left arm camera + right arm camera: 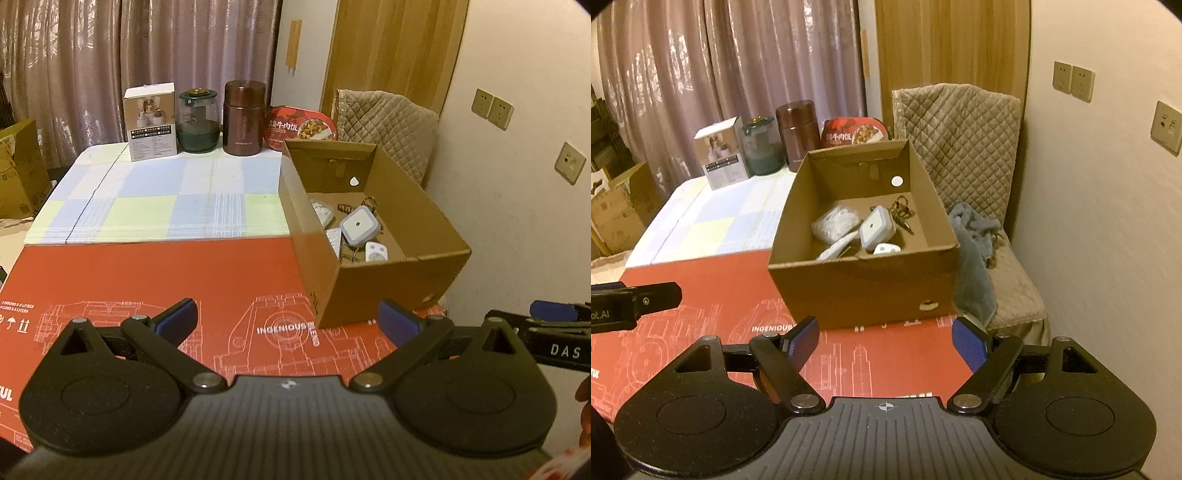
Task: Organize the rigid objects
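An open brown cardboard box (424,254) (864,284) stands on the red board at the table's right side. Inside lie a square white-and-grey device (359,226) (876,226), a white plug (376,252) (886,249), a clear packet of white parts (835,221), a small white remote (836,248) and a brown chain (903,210). My left gripper (290,319) hovers open and empty over the red board, short of the box. My right gripper (886,341) is open too, nothing between its blue pads, just before the box's near wall.
Along the table's far edge stand a white product box (151,122), a green glass jar (197,122), a brown flask (243,118) and a red meal tray (301,127). A quilted chair (964,147) with a grey cloth (975,251) sits right of the table. Cardboard cartons (20,170) stand at left.
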`<action>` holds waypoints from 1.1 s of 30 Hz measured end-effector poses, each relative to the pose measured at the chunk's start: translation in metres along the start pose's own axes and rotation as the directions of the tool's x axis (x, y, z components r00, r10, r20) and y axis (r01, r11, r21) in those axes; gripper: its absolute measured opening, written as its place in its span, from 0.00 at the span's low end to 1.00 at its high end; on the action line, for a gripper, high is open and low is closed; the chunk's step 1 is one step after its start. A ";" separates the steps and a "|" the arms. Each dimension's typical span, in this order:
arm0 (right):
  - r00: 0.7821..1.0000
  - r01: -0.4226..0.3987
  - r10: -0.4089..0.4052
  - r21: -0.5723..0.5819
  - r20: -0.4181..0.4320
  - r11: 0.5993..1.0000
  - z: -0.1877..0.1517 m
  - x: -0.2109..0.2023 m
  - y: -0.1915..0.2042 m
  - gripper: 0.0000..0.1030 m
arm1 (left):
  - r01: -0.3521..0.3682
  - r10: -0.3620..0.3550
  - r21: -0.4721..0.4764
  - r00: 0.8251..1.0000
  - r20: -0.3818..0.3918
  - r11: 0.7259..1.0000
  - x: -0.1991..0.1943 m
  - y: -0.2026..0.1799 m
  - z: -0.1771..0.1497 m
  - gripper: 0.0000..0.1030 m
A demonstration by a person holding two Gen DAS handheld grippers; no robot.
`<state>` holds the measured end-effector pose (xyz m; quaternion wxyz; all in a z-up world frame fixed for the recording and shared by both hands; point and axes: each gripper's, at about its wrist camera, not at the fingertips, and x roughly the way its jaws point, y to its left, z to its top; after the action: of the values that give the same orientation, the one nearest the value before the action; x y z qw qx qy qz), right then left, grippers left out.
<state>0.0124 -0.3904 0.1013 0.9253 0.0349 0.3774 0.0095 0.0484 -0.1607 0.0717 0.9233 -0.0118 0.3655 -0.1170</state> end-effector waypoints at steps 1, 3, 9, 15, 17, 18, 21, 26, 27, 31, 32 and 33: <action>1.000 -0.002 0.002 -0.002 -0.001 1.000 -0.002 -0.003 0.001 0.74 | -0.001 0.001 0.002 1.000 -0.001 1.000 -0.003 0.000 -0.003 0.99; 1.000 -0.003 0.003 -0.007 -0.004 1.000 -0.005 -0.006 0.003 0.74 | -0.008 0.008 0.001 1.000 -0.002 1.000 -0.008 -0.001 -0.008 0.99; 1.000 -0.014 0.014 -0.027 -0.005 1.000 -0.012 -0.017 0.012 0.74 | -0.018 0.018 0.030 1.000 0.018 0.999 -0.025 -0.007 -0.018 0.99; 1.000 -0.015 0.015 -0.025 0.002 1.000 -0.016 -0.023 0.016 0.74 | -0.027 0.027 0.039 1.000 0.000 0.999 -0.027 -0.010 -0.028 0.99; 1.000 -0.011 0.011 -0.031 0.005 0.999 -0.018 -0.025 0.017 0.74 | -0.027 0.028 0.039 1.000 -0.004 0.999 -0.026 -0.010 -0.031 0.99; 1.000 -0.012 0.012 -0.031 0.006 0.999 -0.018 -0.026 0.017 0.74 | -0.031 0.031 0.040 1.000 -0.006 0.999 -0.026 -0.010 -0.032 0.99; 1.000 -0.020 0.020 -0.031 0.005 0.999 -0.020 -0.027 0.018 0.74 | -0.036 0.037 0.038 0.999 -0.009 0.999 -0.026 -0.009 -0.034 0.99; 1.000 -0.030 0.030 -0.033 -0.002 0.999 -0.022 -0.028 0.019 0.74 | -0.049 0.049 0.030 0.999 -0.006 0.998 -0.027 -0.008 -0.035 0.99; 1.000 -0.030 0.030 -0.032 -0.002 0.999 -0.022 -0.028 0.018 0.74 | -0.048 0.048 0.029 0.999 -0.007 0.998 -0.027 -0.008 -0.036 0.99; 1.000 -0.031 0.031 -0.027 -0.006 0.999 -0.022 -0.028 0.017 0.74 | -0.046 0.046 0.022 0.999 -0.011 0.999 -0.027 -0.007 -0.037 0.99; 0.999 -0.031 0.031 -0.027 -0.006 0.999 -0.022 -0.028 0.017 0.74 | -0.046 0.047 0.022 0.999 -0.012 0.999 -0.027 -0.008 -0.037 0.99; 0.999 -0.032 0.032 -0.027 -0.007 0.999 -0.022 -0.028 0.017 0.74 | -0.046 0.046 0.022 0.999 -0.013 0.999 -0.027 -0.008 -0.038 0.99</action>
<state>-0.0234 -0.3730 0.1063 0.9243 0.0285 0.3795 0.0296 0.0021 -0.1601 0.0634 0.9234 0.0073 0.3707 -0.0996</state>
